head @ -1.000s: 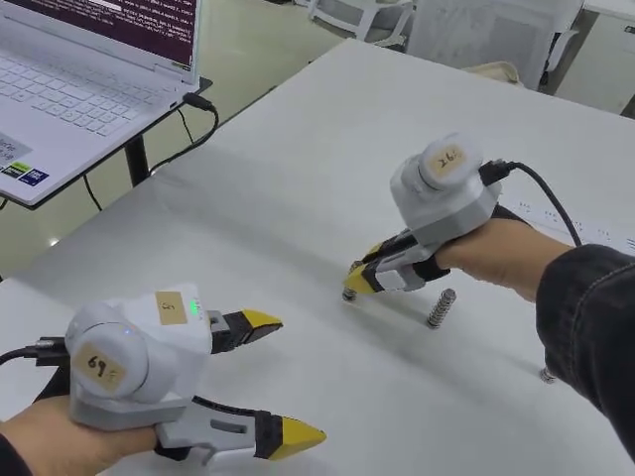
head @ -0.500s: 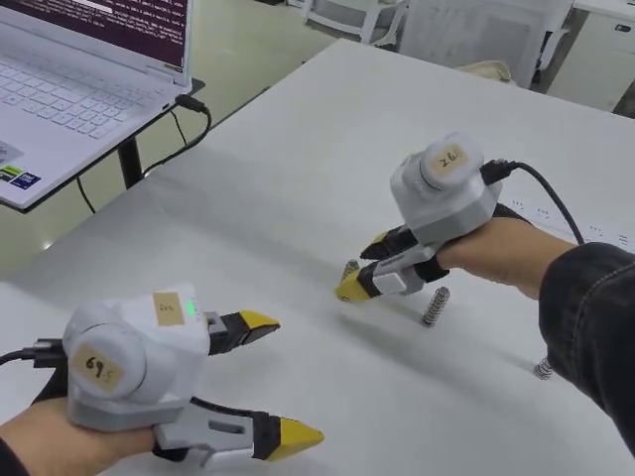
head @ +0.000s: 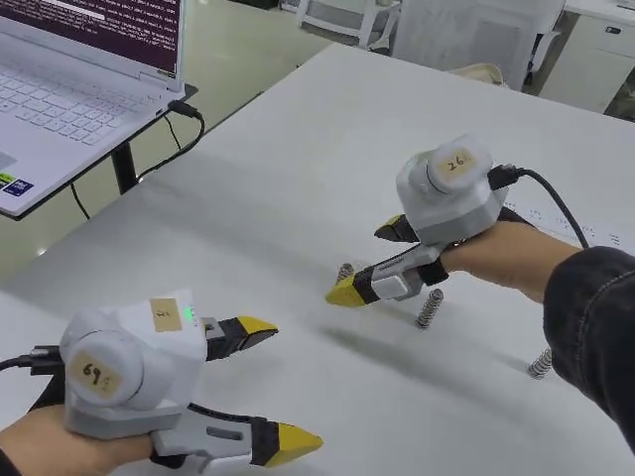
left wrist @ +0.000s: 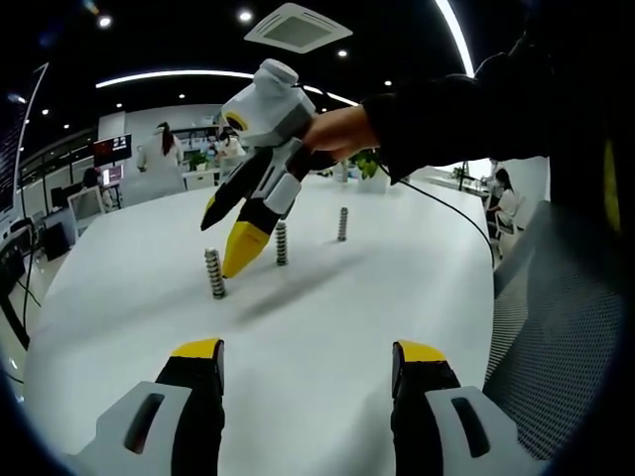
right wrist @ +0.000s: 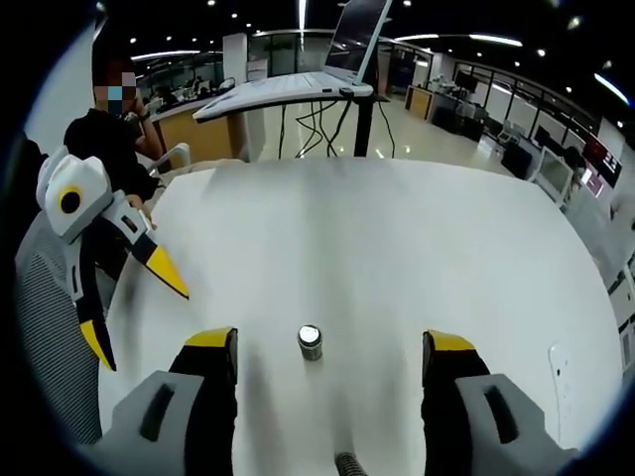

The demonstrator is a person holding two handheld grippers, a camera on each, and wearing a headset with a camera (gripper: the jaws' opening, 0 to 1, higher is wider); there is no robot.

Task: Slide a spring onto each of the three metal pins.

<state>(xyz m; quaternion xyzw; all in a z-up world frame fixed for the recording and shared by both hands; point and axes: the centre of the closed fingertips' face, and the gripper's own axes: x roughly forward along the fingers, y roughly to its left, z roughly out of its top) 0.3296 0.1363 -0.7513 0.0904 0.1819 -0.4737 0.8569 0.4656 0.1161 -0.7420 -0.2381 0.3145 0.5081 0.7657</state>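
Observation:
Three upright pins stand on the white table (head: pixel 298 178), each with a coiled spring around it: one (head: pixel 344 271) between my right gripper's fingers, one (head: pixel 429 308) under that hand, one (head: pixel 539 363) near the sleeve. My right gripper (head: pixel 365 261) hangs open above the first pin, whose metal top (right wrist: pixel 311 342) lies midway between the yellow tips of the right gripper (right wrist: pixel 329 342). My left gripper (head: pixel 273 387) is open and holds nothing at the near left. From the left gripper (left wrist: pixel 310 352) the three sprung pins (left wrist: pixel 214 273) (left wrist: pixel 281 243) (left wrist: pixel 342 224) line up under the right gripper (left wrist: pixel 243 213).
An open laptop (head: pixel 79 69) sits on a stand left of the table, its cable (head: pixel 189 124) hanging by the edge. A black cable (head: pixel 551 203) trails from the right gripper. Chairs (head: pixel 466 35) stand beyond the far edge. A person (right wrist: pixel 109 129) sits behind.
My right gripper, shut low at the leftmost pin a second ago, has opened and risen off it, leaving the spring standing on the pin. The left gripper has stayed put.

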